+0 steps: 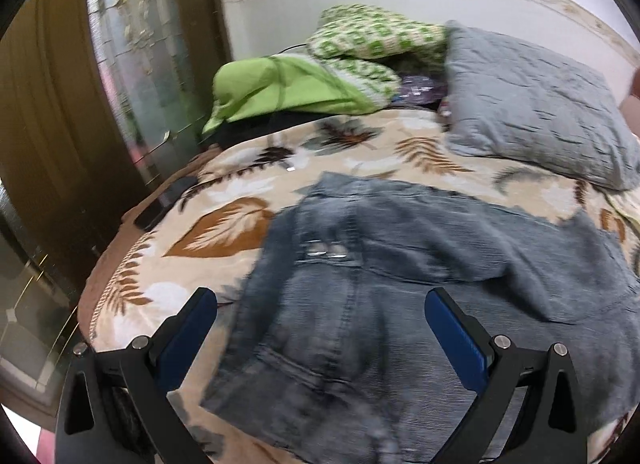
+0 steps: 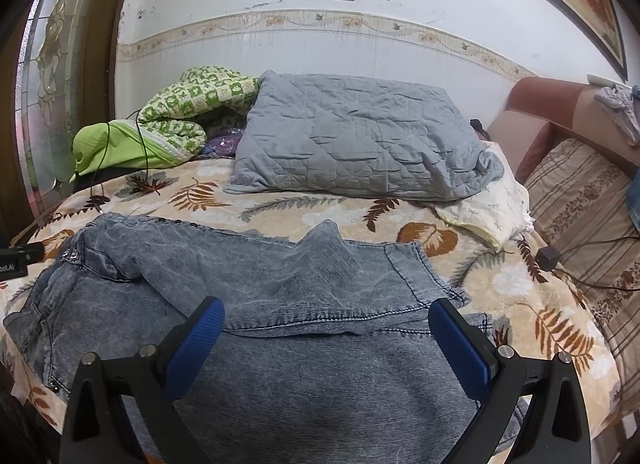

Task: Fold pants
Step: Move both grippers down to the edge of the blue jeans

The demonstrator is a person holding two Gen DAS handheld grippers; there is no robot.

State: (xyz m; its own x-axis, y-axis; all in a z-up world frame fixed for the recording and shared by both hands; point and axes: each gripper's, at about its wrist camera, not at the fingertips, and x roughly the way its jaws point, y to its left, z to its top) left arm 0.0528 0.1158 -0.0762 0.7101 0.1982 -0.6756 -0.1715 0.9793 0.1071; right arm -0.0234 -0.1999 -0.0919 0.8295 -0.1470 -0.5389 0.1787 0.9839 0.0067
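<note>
- The denim pants point(image 2: 280, 304) lie crosswise on the bed's leaf-print blanket point(image 2: 320, 204), already doubled over: an upper layer ends in a stitched hem point(image 2: 424, 268) at the right, waistband rivets point(image 1: 324, 251) at the left.
- The left tool point(image 1: 320, 318) hangs spread wide above the left part of the pants, grasping nothing.
- The right tool point(image 2: 326, 328) is likewise released, over the near fold edge.
- Likely next: another fold. Pinch both layers together at the edge, each tool near a corner.
- Lift evenly and lay the cloth flat; the raised crease point(image 2: 324, 236) should be smoothed first.
- Keep clear of the grey quilted pillow point(image 2: 360, 136) beyond.
</note>
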